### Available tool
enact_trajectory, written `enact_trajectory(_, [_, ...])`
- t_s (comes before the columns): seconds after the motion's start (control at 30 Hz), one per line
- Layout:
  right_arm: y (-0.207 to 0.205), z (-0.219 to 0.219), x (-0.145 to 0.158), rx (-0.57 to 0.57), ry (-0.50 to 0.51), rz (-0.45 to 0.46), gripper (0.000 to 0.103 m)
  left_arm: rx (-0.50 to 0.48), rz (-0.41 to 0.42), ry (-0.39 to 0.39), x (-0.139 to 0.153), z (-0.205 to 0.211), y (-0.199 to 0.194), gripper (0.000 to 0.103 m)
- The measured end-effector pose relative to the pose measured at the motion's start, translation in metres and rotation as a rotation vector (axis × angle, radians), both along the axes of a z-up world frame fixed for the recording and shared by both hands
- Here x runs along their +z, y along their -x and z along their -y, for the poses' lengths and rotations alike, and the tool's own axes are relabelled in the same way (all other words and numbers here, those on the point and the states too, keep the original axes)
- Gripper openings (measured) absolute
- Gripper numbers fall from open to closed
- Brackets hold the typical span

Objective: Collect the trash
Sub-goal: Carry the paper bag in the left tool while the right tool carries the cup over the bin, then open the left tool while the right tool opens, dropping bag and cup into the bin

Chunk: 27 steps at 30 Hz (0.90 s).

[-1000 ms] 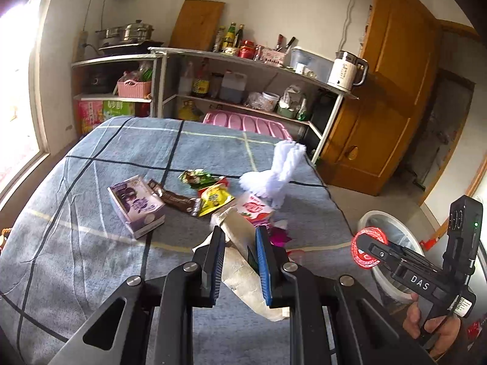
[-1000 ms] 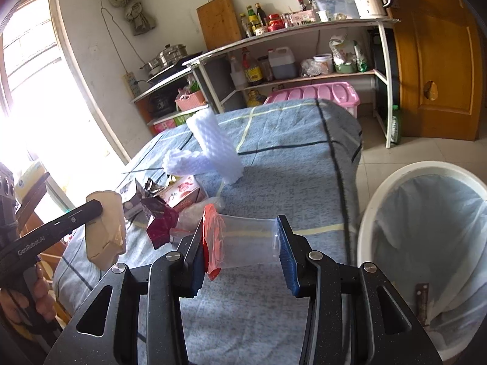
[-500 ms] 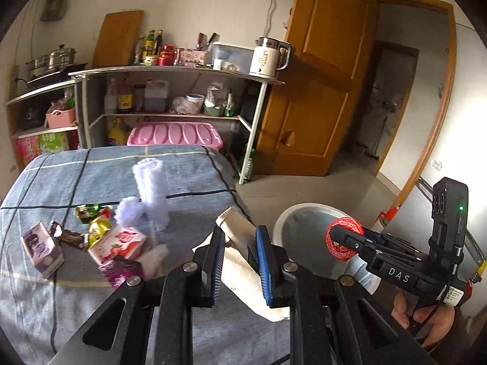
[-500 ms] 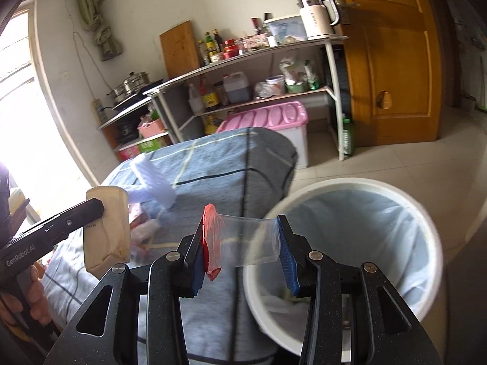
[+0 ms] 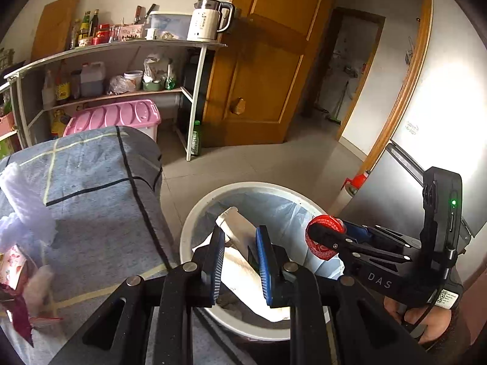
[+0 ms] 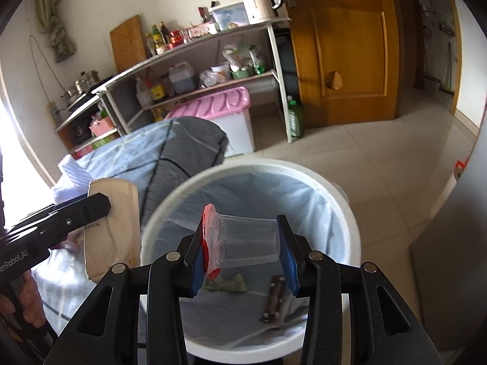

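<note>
My left gripper is shut on a crumpled beige paper bag and hangs over the rim of the white trash bin. The same paper bag shows at the left of the right wrist view, beside the bin. My right gripper is shut on a clear plastic cup with a red foil lid, lying sideways between the pads, directly above the open trash bin. Wrappers lie at the bin's bottom. More trash stays on the table: white foam netting and wrappers.
The table with its blue checked cloth stands left of the bin. Behind are a metal shelf with bottles and a kettle, a pink-lidded box, a wooden door and a tiled floor. A hand holds the right gripper.
Both grippers have swung from over the table to the right, to the bin. Each keeps its hold: paper bag in the left, plastic cup in the right.
</note>
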State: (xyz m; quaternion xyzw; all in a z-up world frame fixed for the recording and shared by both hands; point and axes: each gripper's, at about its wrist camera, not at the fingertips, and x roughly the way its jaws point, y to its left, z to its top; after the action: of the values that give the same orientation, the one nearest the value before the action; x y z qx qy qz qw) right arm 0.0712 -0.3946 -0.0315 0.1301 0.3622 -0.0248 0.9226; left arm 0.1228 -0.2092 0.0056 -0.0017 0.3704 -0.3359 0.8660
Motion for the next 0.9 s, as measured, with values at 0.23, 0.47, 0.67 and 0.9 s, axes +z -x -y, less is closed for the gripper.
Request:
enact_trajectory(0.23, [-0.009,0.013,-0.023,-0.007,0.027,-0.079,0.043,-0.050,-0.062,-0.038,-0.028,0.035,-0.010,0.023])
enact_trajectory(0.47, [-0.013,0.019,-0.038,-0.029,0.045,-0.125,0.048,-0.049,-0.122,-0.051,-0.048,0.040,-0.018,0.024])
enact_trajectory(0.67, [-0.010,0.020,-0.039,-0.043,0.024,-0.122,0.055,-0.044,-0.108,-0.038,-0.042,0.033,-0.016,0.025])
enact_trajectory(0.9, [-0.002,0.012,-0.028,-0.039,0.007,-0.083,0.055,-0.009,-0.071,-0.018,-0.026,0.010,-0.004,0.036])
